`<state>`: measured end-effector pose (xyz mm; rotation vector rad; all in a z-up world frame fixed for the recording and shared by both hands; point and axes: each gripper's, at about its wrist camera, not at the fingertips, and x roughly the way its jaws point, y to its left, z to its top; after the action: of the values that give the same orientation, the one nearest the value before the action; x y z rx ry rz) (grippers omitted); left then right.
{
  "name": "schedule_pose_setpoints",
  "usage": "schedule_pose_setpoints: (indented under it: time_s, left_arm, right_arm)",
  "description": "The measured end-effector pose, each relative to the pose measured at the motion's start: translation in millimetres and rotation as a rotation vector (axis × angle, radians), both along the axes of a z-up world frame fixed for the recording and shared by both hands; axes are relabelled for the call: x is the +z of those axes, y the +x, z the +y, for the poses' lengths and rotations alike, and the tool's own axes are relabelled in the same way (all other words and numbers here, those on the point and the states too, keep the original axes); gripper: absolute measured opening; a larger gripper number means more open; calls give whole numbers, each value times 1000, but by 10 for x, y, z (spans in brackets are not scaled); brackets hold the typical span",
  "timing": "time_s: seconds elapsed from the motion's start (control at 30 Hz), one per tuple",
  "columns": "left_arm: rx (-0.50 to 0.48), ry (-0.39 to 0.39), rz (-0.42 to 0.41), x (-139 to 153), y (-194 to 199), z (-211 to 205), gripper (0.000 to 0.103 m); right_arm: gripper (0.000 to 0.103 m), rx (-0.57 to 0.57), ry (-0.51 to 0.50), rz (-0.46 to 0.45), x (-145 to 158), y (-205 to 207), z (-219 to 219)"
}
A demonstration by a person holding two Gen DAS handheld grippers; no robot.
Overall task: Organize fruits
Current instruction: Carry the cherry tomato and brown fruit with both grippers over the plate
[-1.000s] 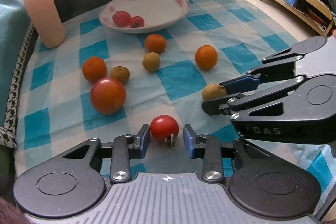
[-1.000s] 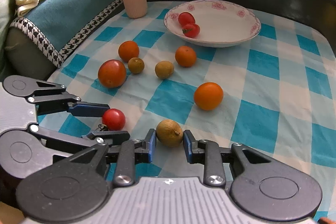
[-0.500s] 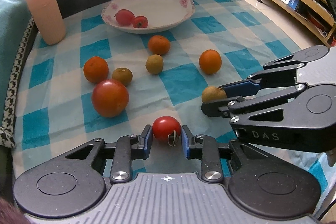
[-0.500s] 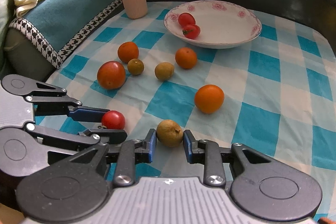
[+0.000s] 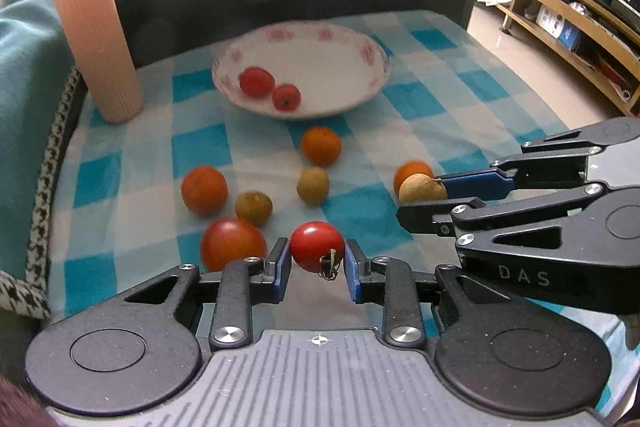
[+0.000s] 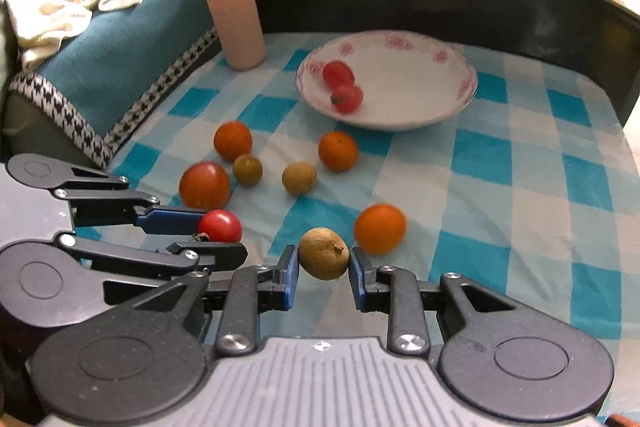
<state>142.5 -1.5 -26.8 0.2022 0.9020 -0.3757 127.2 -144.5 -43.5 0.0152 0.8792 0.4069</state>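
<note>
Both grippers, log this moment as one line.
left gripper: shut on cherry tomato | right gripper: shut on longan | bowl: two tomatoes

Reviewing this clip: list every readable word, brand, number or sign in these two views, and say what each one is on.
"DAS": raised letters on the black body of the right tongs, seen from the left wrist view.
Boxes on the wooden shelf at far right: any print is too small and blurred to read.
The bowl rim carries only a pink flower pattern, no text.
Nothing else readable in either view.
</note>
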Motion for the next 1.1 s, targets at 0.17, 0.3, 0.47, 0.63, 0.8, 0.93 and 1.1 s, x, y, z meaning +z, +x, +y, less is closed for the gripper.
schedule_pose_setpoints:
  time_s: [0.17, 0.3, 0.47, 0.63, 0.8, 0.93, 1.1]
  left_arm:
    - [15, -14, -32, 109, 103, -32, 34]
    - [19, -19, -53, 177, 206, -80, 34]
    - [19, -21, -76, 224, 377, -139, 34]
    - [31, -21, -93, 250, 557, -159, 34]
    - [36, -16, -103, 254, 724, -186, 34]
    - [42, -19, -102, 227, 836, -197, 34]
    - [44, -9, -107, 206, 951, -222, 34]
  right_arm:
    - [42, -28, 9, -34, 130, 80, -30]
    - [42, -58, 26, -56, 222, 156, -83]
    - [42, -95, 52, -66, 284, 294, -155]
    - [42, -108, 55, -87, 327, 467, -180]
    - [42, -111, 53, -102, 336, 666, -198]
    - [42, -116, 56, -104, 314, 800, -222]
    - [42, -121, 47, -108, 286, 930, -223]
